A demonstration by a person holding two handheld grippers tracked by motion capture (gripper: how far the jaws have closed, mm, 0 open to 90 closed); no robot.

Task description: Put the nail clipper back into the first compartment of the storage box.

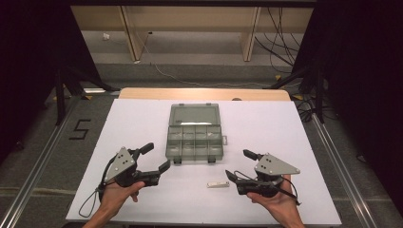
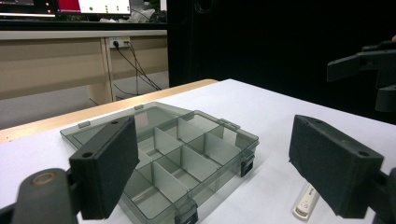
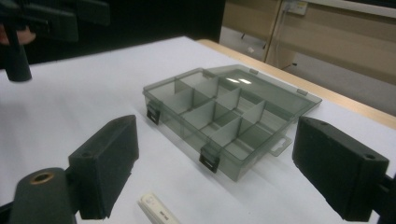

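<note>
Both grippers, left gripper point(image 1: 156, 156) and right gripper point(image 1: 237, 164), held low over white table point(image 1: 294, 142), jaws spread wide, nothing between them. Small white stick point(image 1: 218, 184) flat between them, just before open compartment box point(image 1: 195, 138), lid back. Seemingly start of pickup; next, right gripper down to straddle and pinch stick.

**Dim room, lit table**

White sheet point(image 1: 285, 123) covers a wooden table point(image 1: 204, 93), lit from above. Grey floor point(image 1: 199, 71) w/ loose cables point(image 1: 280, 42). Far side: a beige wooden bench point(image 1: 190, 19). Black curtains point(image 1: 361, 71) left & right. Metal rails point(image 1: 332, 147) near both table sides.
</note>
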